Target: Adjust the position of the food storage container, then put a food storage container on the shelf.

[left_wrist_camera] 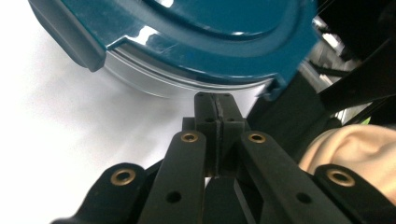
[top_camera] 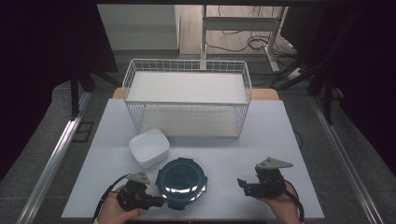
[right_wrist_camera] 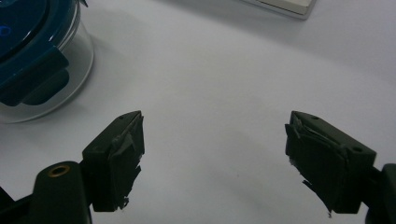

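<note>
Two grippers: both low at the near edge of the pale grey table (top_camera: 261,140), one either side of the container.
Container: round clear glass container with a teal clip-on lid (top_camera: 181,182), standing near the table's front edge, just in front of the white rounded-square dish (top_camera: 149,146).
Left gripper (top_camera: 159,201): jaws pressed together with nothing between them; tips just beside the container's lower left rim, below the lid's edge (left_wrist_camera: 210,42) in the left gripper view; whether they touch it I cannot tell.
Right gripper (right_wrist_camera: 212,158): jaws wide apart over bare table, holding nothing; container well apart to its left (right_wrist_camera: 32,56).
Behind: white wire basket rack (top_camera: 187,95).
</note>
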{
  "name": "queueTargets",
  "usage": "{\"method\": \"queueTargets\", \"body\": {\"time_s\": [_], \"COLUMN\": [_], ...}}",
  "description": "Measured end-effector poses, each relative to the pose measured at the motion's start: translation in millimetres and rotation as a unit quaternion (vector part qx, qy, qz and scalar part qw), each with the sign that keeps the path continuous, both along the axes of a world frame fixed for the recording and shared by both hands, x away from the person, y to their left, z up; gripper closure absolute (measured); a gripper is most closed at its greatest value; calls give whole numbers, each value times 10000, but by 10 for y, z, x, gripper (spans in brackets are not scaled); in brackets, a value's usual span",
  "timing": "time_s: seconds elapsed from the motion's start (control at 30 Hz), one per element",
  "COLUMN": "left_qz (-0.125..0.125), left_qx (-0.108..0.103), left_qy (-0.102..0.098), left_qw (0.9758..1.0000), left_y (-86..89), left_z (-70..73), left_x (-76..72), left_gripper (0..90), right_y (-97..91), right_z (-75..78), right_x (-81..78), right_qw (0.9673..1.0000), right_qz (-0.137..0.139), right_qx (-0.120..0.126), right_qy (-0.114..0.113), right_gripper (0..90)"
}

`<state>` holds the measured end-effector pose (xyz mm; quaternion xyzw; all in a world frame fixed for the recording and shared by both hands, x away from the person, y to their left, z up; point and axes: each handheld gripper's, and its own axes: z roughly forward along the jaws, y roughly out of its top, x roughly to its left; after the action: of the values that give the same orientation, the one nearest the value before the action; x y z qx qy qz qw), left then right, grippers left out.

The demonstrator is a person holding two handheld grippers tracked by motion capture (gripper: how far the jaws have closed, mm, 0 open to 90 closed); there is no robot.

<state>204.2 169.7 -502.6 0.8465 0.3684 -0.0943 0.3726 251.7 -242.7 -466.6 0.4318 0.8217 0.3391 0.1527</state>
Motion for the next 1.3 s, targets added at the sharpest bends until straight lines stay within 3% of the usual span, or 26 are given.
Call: {"method": "queueTargets", "body": {"time_s": [0.13, 0.23, 0.3, 0.37, 0.53, 0.57, 0.67, 0.87, 1.03, 1.3], "left_qz": [148, 479, 697, 968, 1480, 1618, 1747, 1826, 2046, 2151], "left_qx": [-4, -8, 14, 95, 13, -9, -82, -16, -178, -245], "left_qy": [-100, -335, -507, -720, -841, -844, -812, -692, -678, -543], "left_qw": [9998, 9983, 9963, 9927, 9854, 9832, 9812, 9808, 9763, 9748], "left_y": [97, 227, 257, 262, 237, 233, 227, 238, 338, 422], "left_z": [108, 320, 425, 535, 694, 702, 670, 572, 551, 449], "left_x": [-45, -37, -27, -10, 120, 151, 181, 183, 157, 131], "left_gripper": [900, 863, 785, 686, 387, 331, 263, 206, 154, 139], "right_y": [-6, 10, 12, 9, -6, -7, -13, -2, 48, 139], "right_z": [-4, -5, 10, 21, 15, 15, 35, 50, 71, 72], "right_x": [4, 7, 4, 4, 16, 17, 14, 12, -4, -2], "right_qw": [10000, 10000, 10000, 10000, 10000, 10000, 9999, 9995, 9985, 9966], "right_qz": [-5, 28, 12, 16, 14, 14, 43, 154, 226, 292], "right_qx": [14, 7, 28, 44, 63, 71, 109, 273, 486, 742], "right_qy": [8, 2, -16, -33, -10, -17, -63, -83, -81, 212], "right_gripper": [196, 196, 196, 196, 196, 196, 195, 195, 185, 196]}}
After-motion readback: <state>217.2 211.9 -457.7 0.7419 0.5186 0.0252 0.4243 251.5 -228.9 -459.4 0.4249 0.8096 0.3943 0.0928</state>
